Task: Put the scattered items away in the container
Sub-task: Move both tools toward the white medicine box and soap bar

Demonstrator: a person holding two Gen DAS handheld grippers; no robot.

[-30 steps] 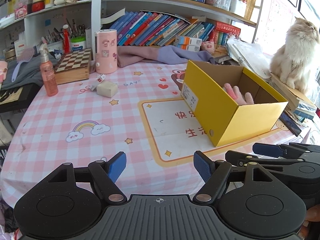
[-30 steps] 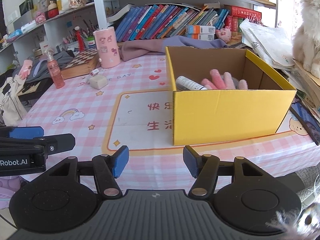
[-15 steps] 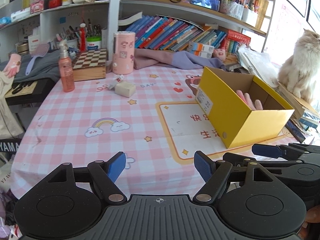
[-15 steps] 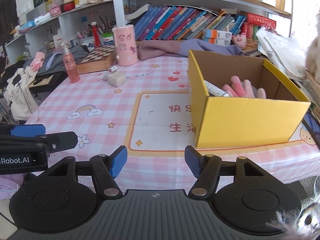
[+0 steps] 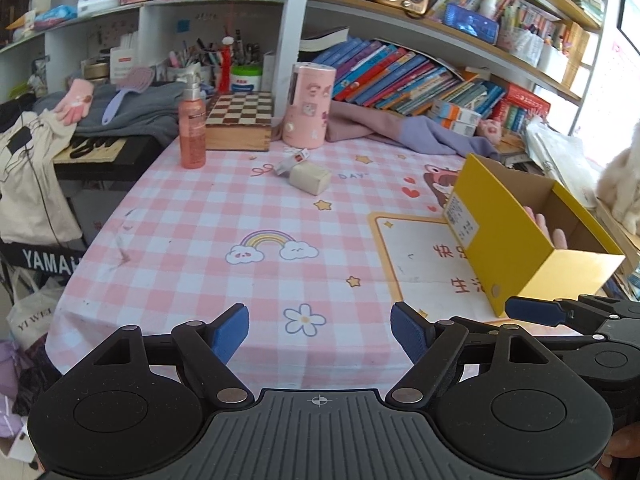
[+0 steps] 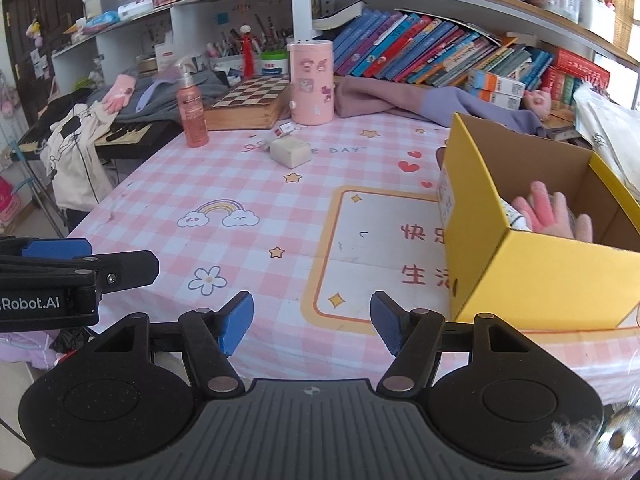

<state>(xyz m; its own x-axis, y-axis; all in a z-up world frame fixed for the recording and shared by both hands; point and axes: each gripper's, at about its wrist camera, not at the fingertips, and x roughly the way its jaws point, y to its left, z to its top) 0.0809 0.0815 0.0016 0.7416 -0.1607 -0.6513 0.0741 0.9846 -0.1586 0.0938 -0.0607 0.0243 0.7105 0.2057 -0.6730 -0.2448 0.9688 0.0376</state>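
A yellow cardboard box [image 5: 508, 248] [image 6: 540, 276] stands open on the right of the pink checked table [image 5: 192, 240]. Inside it lie a pink glove [image 6: 544, 208] and a white tube [image 6: 514, 212]. A beige block [image 5: 310, 176] [image 6: 291, 151] and a small white item [image 5: 294, 159] lie far back on the cloth. A pink spray bottle [image 5: 192, 132] stands at the back left. My left gripper [image 5: 319, 322] hangs over the near table edge, its jaws opening with nothing between them. My right gripper [image 6: 312, 312] is beside it, open and empty, left of the box's near corner.
A pink canister [image 5: 308, 110], a chessboard box [image 5: 240, 120] and purple cloth [image 5: 400, 132] line the back, under crowded bookshelves. Another pink glove [image 5: 76, 100] rests on grey clothes beyond the left edge. A cat [image 5: 624, 184] sits at the far right.
Both views have swung left: the box has slid toward the right edge, and more of the table's left side and the shelves shows. Both grippers stay empty.
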